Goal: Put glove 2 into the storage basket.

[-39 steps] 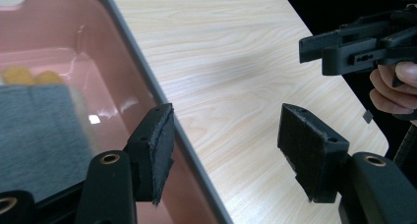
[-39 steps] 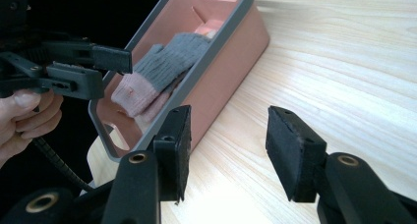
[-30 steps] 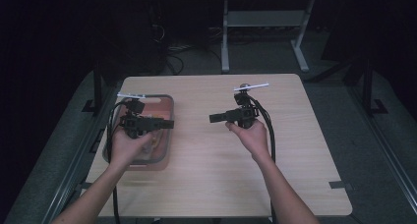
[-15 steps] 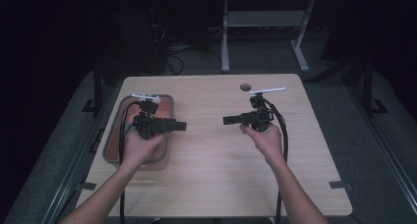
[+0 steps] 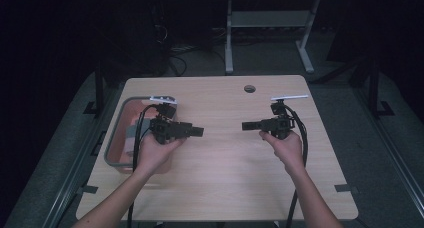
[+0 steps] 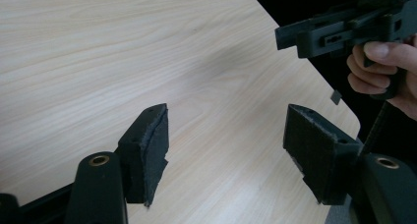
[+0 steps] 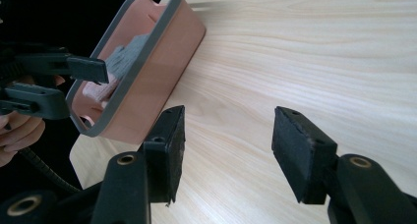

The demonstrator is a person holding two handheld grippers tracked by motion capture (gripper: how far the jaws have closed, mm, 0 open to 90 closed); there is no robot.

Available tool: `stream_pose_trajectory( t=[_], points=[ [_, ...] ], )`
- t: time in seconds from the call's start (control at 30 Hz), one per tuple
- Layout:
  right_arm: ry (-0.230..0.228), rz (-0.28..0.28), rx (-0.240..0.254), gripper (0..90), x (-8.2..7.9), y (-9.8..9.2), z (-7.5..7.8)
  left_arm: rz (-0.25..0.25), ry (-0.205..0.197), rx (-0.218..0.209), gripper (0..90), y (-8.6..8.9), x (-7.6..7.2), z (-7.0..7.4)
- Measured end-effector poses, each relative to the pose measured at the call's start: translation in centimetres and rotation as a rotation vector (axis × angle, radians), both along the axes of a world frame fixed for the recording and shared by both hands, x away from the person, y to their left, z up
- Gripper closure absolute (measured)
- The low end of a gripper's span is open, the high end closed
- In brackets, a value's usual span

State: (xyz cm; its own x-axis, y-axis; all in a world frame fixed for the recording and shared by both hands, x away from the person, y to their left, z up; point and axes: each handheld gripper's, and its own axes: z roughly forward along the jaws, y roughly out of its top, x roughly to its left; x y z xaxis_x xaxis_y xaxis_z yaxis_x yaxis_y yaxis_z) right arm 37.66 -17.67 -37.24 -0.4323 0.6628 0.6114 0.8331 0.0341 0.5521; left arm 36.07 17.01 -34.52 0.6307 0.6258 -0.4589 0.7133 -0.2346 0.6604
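Two hands over the pale wood counter (image 5: 220, 178), each carrying a gripper, and the jaws point at each other across the middle. The left gripper (image 5: 196, 132) hangs just over the right edge of the pink bin (image 5: 116, 138); its jaws stand spread with bare wood between the pads (image 6: 150, 150), and they have just been opening wider. The right gripper (image 5: 248, 125) sits opposite, well apart from the left one, toward the right side of the counter; its jaws are spread too, nothing between them, and they have just been opening a little as well. The pink bin with its grey rim lies at the left edge of the counter, partly under the left hand (image 5: 156, 150). Inside it a crumpled grey cloth (image 7: 120, 57) rests against the wall (seen best from the right gripper view). A small round hole (image 5: 249, 88) marks the far part of the counter. The right hand (image 5: 282, 145) holds its gripper level.
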Motion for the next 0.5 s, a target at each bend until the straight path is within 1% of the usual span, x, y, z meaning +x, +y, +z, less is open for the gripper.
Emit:
stream_pose_trajectory(
  t=[0.07,0.37,0.5],
  points=[
    [0.0,-0.003,-0.002,46.2,-0.2,-0.4,-0.2,-0.005,0.003,-0.005,32.5,-0.4,-0.1,-0.1],
    [0.02,-0.024,-0.006,45.3,-0.9,-2.1,-1.1,-0.033,0.011,-0.002,31.3,-1.9,-0.4,-0.7],
    [0.029,-0.038,-0.019,44.5,-1.2,-2.9,-1.6,-0.05,0.013,0.0,31.1,-2.4,-0.5,-0.9]
  ],
)
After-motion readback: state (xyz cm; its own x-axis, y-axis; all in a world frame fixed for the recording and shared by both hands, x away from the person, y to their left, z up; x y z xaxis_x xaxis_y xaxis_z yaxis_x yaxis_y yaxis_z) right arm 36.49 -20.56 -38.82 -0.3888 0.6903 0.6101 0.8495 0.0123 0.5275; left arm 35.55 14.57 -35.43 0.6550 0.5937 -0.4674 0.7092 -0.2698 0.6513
